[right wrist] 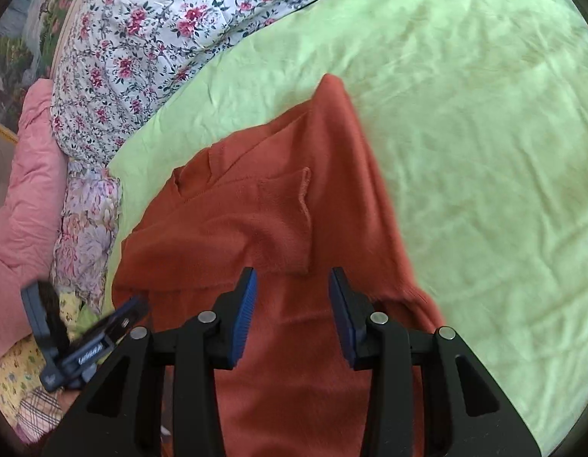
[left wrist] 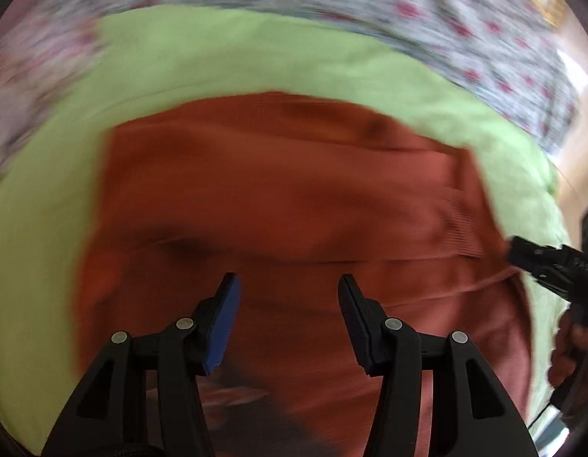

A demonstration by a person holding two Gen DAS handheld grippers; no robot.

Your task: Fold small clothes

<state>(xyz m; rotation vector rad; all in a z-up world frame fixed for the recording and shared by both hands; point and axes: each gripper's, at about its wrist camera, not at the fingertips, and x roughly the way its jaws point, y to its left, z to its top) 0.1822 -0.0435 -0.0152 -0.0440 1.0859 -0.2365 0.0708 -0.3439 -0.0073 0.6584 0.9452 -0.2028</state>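
Observation:
A rust-orange knitted sweater (left wrist: 286,175) lies partly folded on a light green sheet (left wrist: 218,49). A sleeve is laid across its body (right wrist: 278,209). My left gripper (left wrist: 288,278) hovers open just above the sweater's middle, with nothing between its pads; this view is motion-blurred. My right gripper (right wrist: 292,271) is also open, above the sweater's lower part, and its blue pads hold nothing. Each gripper shows in the other's view: the right one (left wrist: 522,255) at the sweater's right edge, held by a hand (left wrist: 568,346), and the left one (right wrist: 130,310) at the sweater's left edge.
The green sheet (right wrist: 465,133) spreads wide to the right of the sweater. A floral quilt (right wrist: 141,38) and a pink cover (right wrist: 23,190) are bunched along the far left. Small patterned clothes (right wrist: 16,381) lie at the lower left. Wooden floor (left wrist: 583,152) shows beyond the bed's edge.

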